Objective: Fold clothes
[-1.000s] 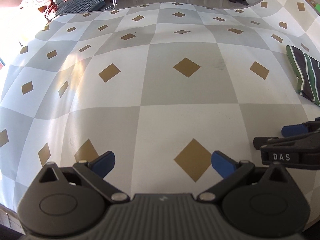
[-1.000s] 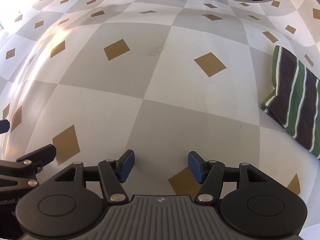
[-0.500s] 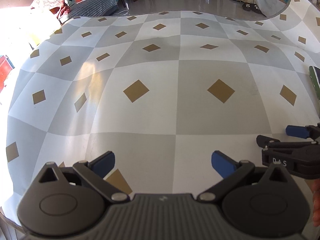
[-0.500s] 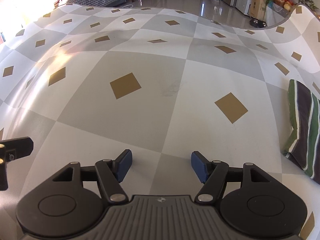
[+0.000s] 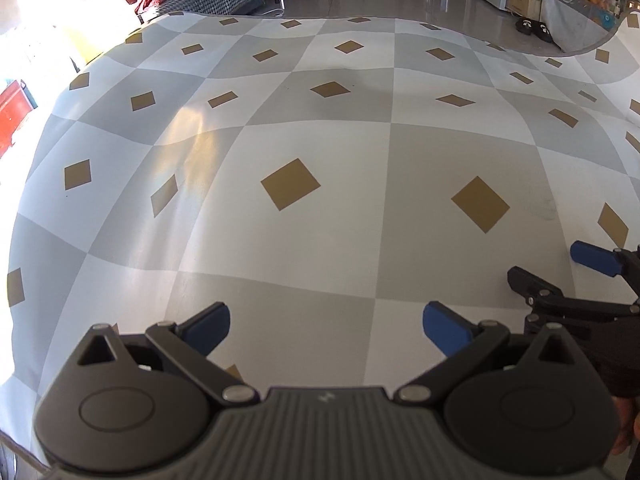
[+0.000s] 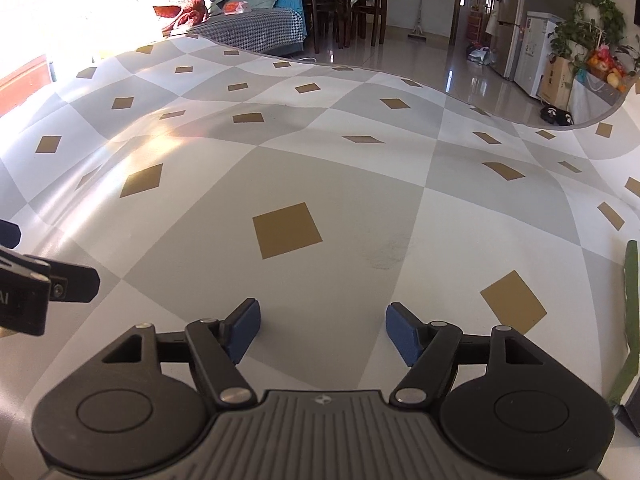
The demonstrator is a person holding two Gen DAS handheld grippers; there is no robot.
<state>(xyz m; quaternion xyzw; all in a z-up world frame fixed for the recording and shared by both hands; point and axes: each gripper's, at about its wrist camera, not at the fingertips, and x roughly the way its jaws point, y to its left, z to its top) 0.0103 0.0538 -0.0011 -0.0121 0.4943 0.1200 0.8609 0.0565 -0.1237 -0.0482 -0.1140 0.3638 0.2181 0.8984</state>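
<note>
Folded striped garment (image 6: 631,320) at your table's (image 6: 360,184) right edge, your left gripper (image 5: 326,326) agape and empty, right gripper (image 6: 322,330) just widening, empty.

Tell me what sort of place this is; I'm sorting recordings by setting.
Most likely a home's living and dining area: a dining table with chairs, a fridge, and a couch beyond the checkered table.

Folded garment (image 6: 631,320) lies on the table's (image 6: 320,184) right edge (mostly cropped).

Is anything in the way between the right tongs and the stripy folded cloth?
No. Only bare checked tablecloth lies between the open right tongs and the green edge of the folded cloth at the right.
</note>
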